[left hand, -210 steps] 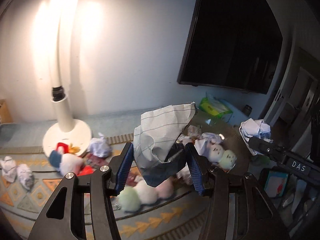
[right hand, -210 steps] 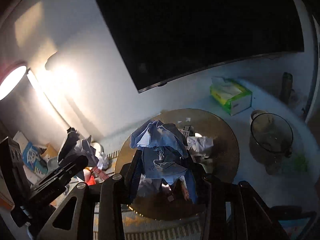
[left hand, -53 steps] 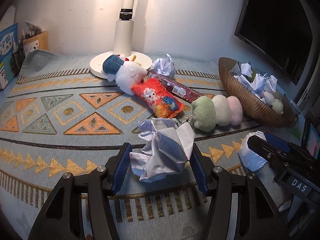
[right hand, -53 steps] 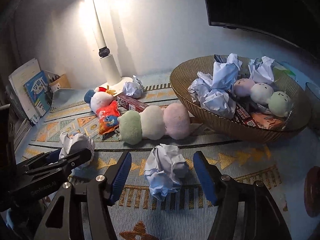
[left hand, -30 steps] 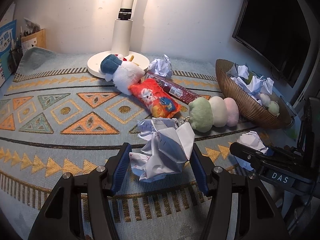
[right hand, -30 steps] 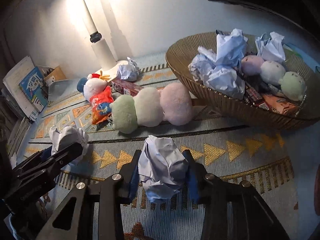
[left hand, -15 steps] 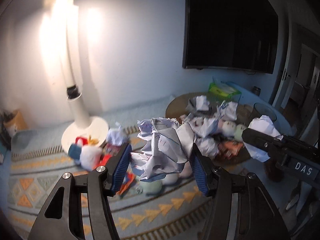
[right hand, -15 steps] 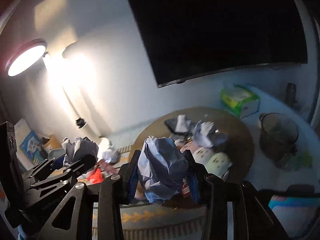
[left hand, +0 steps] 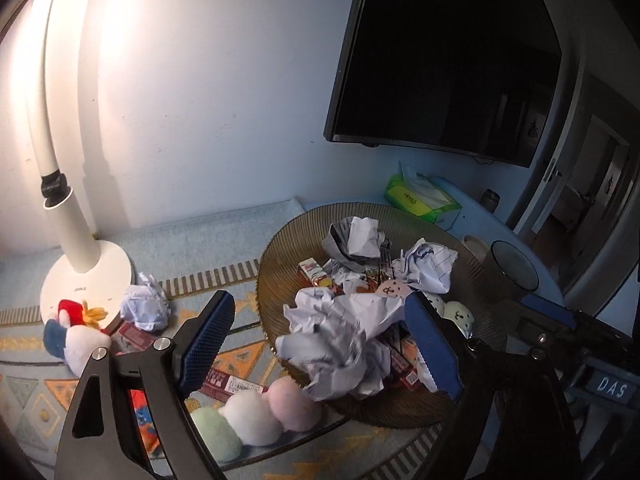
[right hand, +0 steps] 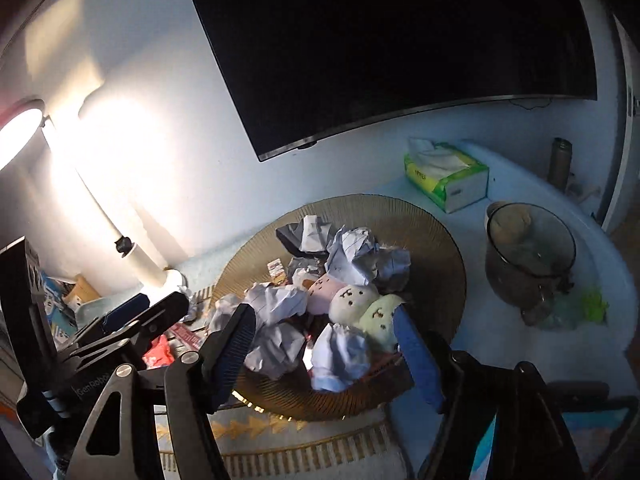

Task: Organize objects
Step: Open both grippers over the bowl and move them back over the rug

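A brown woven basket (left hand: pixel 280 264) (right hand: pixel 440 240) holds several crumpled papers, small snack boxes and a three-ball plush. My left gripper (left hand: pixel 320 344) hovers over its near rim, jaws opening. A white crumpled paper ball (left hand: pixel 340 344) sits loose between them; the left pad is well clear of it and the right pad is beside it. My right gripper (right hand: pixel 326 350) is also above the basket with jaws opening. A bluish-white paper ball (right hand: pixel 340 360) lies between its pads, touching neither.
On the patterned mat left of the basket are a white lamp base (left hand: pixel 86 276), a plush toy (left hand: pixel 76 340), another paper ball (left hand: pixel 144 308), a red snack box (left hand: pixel 228 384) and a green-white-pink plush (left hand: pixel 248 420). Behind the basket are a tissue box (right hand: pixel 444 176), a glass bowl (right hand: pixel 528 256) and a dark screen.
Both grippers have spread their jaws and let go of their paper balls, which now sit lower over the basket. Both views have closed in on the basket.
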### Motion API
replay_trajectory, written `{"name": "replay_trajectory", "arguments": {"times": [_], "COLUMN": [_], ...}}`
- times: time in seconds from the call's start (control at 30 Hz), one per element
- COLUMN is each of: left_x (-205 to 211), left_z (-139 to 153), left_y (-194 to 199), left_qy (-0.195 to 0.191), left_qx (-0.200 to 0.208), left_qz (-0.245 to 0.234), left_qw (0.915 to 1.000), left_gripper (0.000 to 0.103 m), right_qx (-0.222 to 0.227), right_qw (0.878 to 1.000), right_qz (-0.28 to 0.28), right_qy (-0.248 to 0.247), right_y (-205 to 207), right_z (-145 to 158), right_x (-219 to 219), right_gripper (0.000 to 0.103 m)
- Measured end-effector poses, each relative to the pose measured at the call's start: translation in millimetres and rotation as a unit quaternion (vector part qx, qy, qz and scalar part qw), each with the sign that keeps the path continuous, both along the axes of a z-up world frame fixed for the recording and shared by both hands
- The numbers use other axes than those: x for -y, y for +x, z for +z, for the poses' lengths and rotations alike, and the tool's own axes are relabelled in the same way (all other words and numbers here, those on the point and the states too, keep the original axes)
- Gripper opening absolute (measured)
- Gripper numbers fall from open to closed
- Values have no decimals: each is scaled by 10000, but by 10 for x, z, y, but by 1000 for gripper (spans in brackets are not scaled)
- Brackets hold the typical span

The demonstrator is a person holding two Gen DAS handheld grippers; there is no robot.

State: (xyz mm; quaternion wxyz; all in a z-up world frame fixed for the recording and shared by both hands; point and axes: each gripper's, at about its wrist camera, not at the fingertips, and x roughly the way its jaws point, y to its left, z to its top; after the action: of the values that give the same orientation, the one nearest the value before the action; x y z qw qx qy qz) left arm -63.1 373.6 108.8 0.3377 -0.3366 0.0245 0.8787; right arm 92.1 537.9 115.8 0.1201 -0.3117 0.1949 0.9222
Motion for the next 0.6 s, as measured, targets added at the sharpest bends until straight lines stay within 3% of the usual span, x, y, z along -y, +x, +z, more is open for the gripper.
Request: {"name": "replay_trajectory", "arguments": {"times": [0.17, 0.27, 0.43, 0.6], "left_x": [630, 1133, 1909, 2264], "left_z": [55, -19, -436, -840], "left_y": [223, 403, 593, 618], "left_qy": [189, 207, -19, -461], "left_qx": [-22, 40, 351, 396], "left_qz": [381, 730, 1544, 2000], "left_qw": [9991, 9971, 9874, 9779], "left_gripper": [86, 86, 86, 86], "right_qx": [-98, -7, 392, 656], "right_qw": [9987, 9955, 9927, 9882], "right_qz": [432, 898, 1129, 1336], "right_qy": [-260, -313, 174, 363], "right_y": [201, 240, 143, 35], "right_z": [-43, -210, -726, -1147], "right_x": [366, 786, 1360, 1536], "right_gripper": [71, 80, 84, 84]}}
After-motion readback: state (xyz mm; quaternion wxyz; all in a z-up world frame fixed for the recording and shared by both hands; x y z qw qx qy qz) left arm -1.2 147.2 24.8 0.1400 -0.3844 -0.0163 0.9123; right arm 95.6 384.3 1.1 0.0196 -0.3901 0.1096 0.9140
